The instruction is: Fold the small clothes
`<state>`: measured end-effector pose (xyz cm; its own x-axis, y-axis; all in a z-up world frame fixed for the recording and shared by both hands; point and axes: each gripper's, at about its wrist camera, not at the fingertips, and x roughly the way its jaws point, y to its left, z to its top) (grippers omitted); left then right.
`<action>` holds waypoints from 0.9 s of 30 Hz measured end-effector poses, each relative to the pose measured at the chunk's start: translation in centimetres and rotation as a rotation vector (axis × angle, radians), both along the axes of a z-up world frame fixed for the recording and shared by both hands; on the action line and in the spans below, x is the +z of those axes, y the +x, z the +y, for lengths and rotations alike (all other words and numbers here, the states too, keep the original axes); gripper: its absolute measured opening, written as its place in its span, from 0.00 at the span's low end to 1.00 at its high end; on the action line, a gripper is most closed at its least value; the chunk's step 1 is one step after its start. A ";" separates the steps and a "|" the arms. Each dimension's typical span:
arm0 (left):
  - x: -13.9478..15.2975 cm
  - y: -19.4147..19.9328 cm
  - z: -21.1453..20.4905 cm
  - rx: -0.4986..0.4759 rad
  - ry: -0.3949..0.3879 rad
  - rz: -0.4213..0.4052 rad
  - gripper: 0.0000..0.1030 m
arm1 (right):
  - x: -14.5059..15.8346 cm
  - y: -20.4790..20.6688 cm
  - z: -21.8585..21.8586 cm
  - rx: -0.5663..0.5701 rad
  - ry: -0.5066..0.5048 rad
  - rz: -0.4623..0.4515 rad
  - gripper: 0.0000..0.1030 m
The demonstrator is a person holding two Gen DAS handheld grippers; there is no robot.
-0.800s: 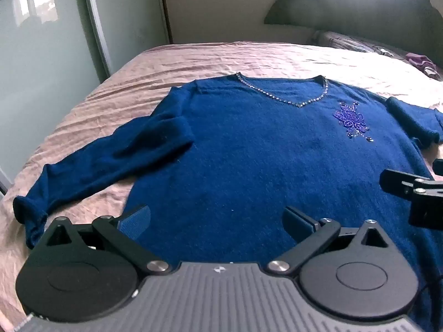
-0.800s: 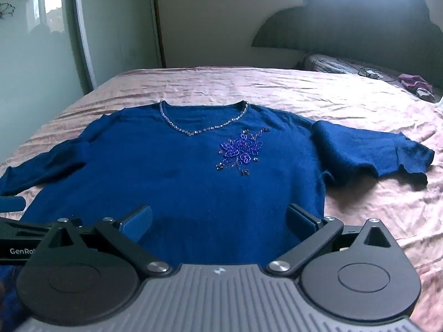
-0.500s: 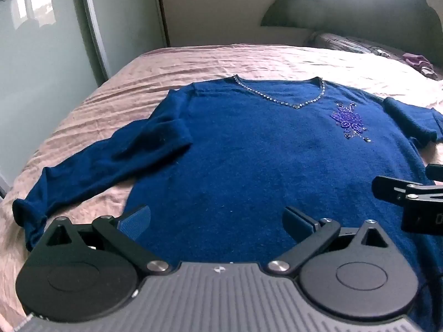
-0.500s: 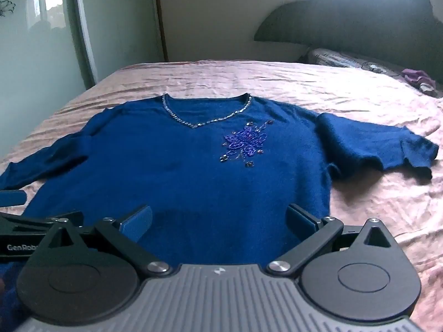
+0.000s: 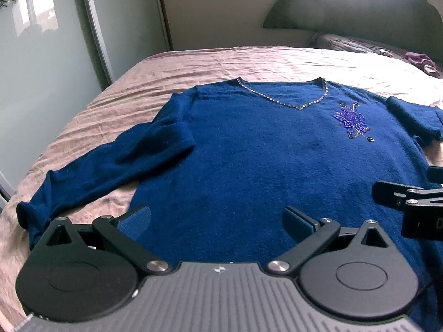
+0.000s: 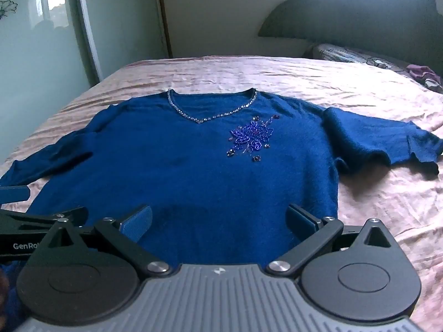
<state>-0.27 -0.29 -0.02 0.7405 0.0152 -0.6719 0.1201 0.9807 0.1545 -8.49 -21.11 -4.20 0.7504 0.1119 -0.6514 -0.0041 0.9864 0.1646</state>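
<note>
From the left wrist, we see our left gripper (image 5: 217, 217) with its jaws spread wide and nothing between them, hanging over the lower part of the sweater (image 5: 249, 166). The sweater lies face up and flat on the bed (image 5: 221, 63), neckline away from us, which suits a fold that starts from the hem or sides. Its left sleeve (image 5: 110, 163) trails out at an angle onto the sheet, so we judge it wants tucking in first. At the right edge the other tool pokes in, its fingers (image 5: 387, 196) over the cloth.

From the right wrist, our right gripper (image 6: 220, 218) is just as wide and empty, over the hem on the other side. The right sleeve (image 6: 382, 141) lies spread on the sheet, its cuff a little rumpled. The beaded flower (image 6: 250, 138) faces up, so any fold should probably keep it off a crease. Whether either tool touches the fabric we cannot tell from these angles. Both seem held wide ready to pinch an edge
</note>
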 end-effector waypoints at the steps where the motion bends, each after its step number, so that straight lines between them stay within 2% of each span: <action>1: 0.0 0.0 0.0 0.000 0.001 0.000 0.99 | -0.1 0.2 -0.1 0.010 0.006 0.006 1.00; 8: -0.4 0.2 0.0 -0.003 0.002 0.024 0.99 | -0.6 0.3 -0.5 0.016 0.071 0.030 1.00; 15: -0.8 0.1 -0.3 -0.008 0.011 0.035 0.99 | -0.6 0.1 -0.3 0.005 0.024 0.028 1.00; 27: -1.0 0.1 -0.6 -0.009 0.021 0.041 0.99 | -0.2 -0.4 0.7 0.063 -0.043 -0.028 1.00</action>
